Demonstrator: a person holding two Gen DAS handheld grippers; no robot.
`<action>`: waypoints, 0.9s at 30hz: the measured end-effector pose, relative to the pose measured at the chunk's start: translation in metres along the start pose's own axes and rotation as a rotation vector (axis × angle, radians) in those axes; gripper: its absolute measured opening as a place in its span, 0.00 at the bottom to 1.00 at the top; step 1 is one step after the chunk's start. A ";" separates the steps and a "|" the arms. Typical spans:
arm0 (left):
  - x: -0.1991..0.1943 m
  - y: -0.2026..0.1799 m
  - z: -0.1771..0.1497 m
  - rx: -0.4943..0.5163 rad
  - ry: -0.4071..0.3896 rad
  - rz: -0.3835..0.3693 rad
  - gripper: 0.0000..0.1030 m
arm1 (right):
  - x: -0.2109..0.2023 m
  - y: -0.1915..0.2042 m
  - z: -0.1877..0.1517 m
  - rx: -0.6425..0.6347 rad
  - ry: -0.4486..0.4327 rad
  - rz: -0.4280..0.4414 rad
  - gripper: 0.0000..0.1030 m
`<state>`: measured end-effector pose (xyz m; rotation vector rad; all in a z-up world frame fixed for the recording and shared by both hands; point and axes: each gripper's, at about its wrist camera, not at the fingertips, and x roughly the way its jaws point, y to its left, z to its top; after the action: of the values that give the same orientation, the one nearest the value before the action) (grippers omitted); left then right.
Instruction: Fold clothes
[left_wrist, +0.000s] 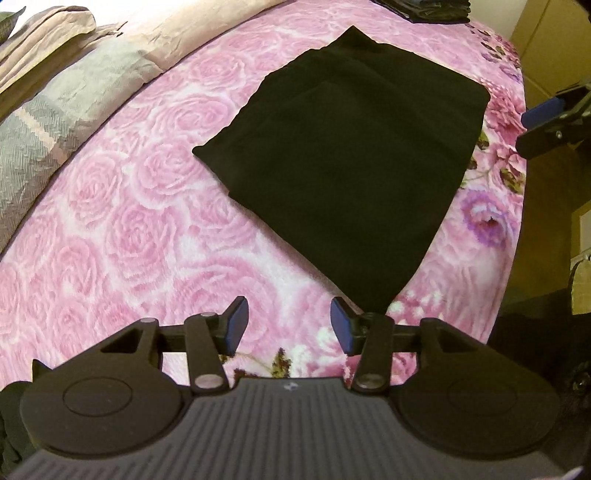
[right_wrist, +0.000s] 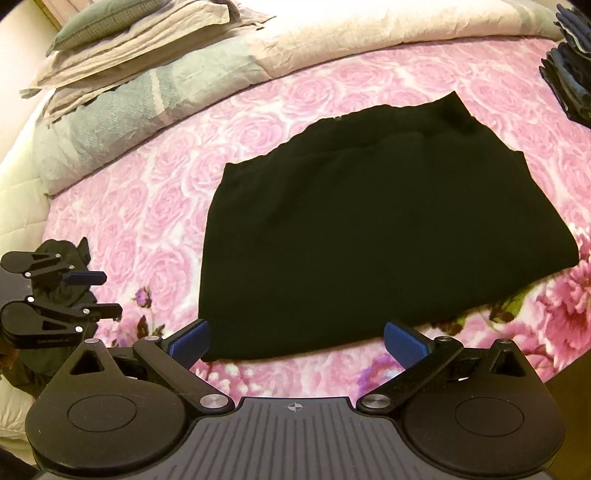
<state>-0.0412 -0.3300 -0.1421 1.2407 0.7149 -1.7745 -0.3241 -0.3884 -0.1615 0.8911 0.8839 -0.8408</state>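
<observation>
Folded black garment (left_wrist: 343, 158) on bed, L gripper (left_wrist: 289, 325) half-open, empty, R gripper (right_wrist: 295, 343) wide, empty, right view only: pillows (right_wrist: 140, 33)

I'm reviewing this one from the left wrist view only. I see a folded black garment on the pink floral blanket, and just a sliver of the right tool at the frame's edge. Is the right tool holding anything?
Observer: No. The right tool stands wide open and empty, pointing at the near edge of the black garment.
Operator: Are any clothes waiting that I can't make out?
Observer: Yes. In the right wrist view, a crumpled dark heap lies just behind the left tool, at the edge of the blanket.
</observation>
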 end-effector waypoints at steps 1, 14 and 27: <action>0.000 0.000 0.000 0.002 0.001 -0.001 0.43 | 0.000 0.001 -0.001 0.003 0.000 0.002 1.00; 0.008 -0.002 -0.003 0.046 0.028 0.002 0.44 | 0.003 0.002 -0.013 -0.012 0.026 0.004 1.00; 0.048 0.002 -0.025 0.648 -0.190 0.168 0.69 | 0.061 0.091 -0.073 -0.711 -0.009 -0.128 0.98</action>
<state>-0.0354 -0.3252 -0.1963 1.4587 -0.0951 -2.0149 -0.2410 -0.3027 -0.2156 0.2105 1.1377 -0.5681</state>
